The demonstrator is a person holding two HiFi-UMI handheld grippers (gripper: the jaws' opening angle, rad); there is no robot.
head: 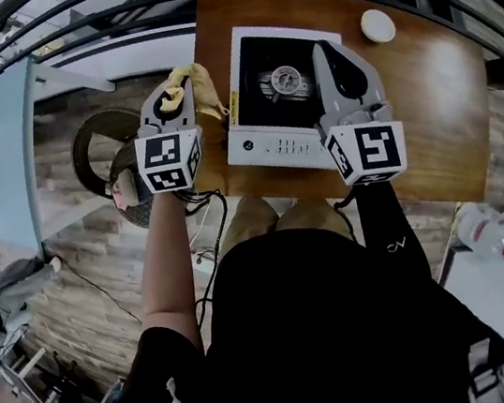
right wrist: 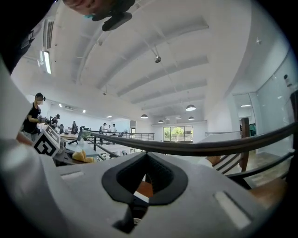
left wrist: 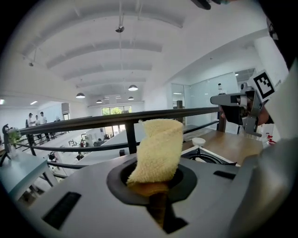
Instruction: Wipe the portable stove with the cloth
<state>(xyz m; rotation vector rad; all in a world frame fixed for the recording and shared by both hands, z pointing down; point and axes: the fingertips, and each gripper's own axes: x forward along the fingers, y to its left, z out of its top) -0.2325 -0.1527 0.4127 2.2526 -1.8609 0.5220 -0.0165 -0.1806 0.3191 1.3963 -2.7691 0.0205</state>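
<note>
Head view | portable stove [head: 266, 138] on wooden table [head: 434, 91] | left gripper [head: 176, 92] clamped on yellow cloth [head: 202, 85], just beside stove's left edge | right gripper [head: 324, 50] jaws together, empty, above stove | risk: cloth pinched at one end, may slip out when dragged.

- No word or number can be read.
- Red print on the white bag [head: 488, 227] is too small (so is the yellow label [head: 235, 105] on the portable stove [head: 272, 145]).
</note>
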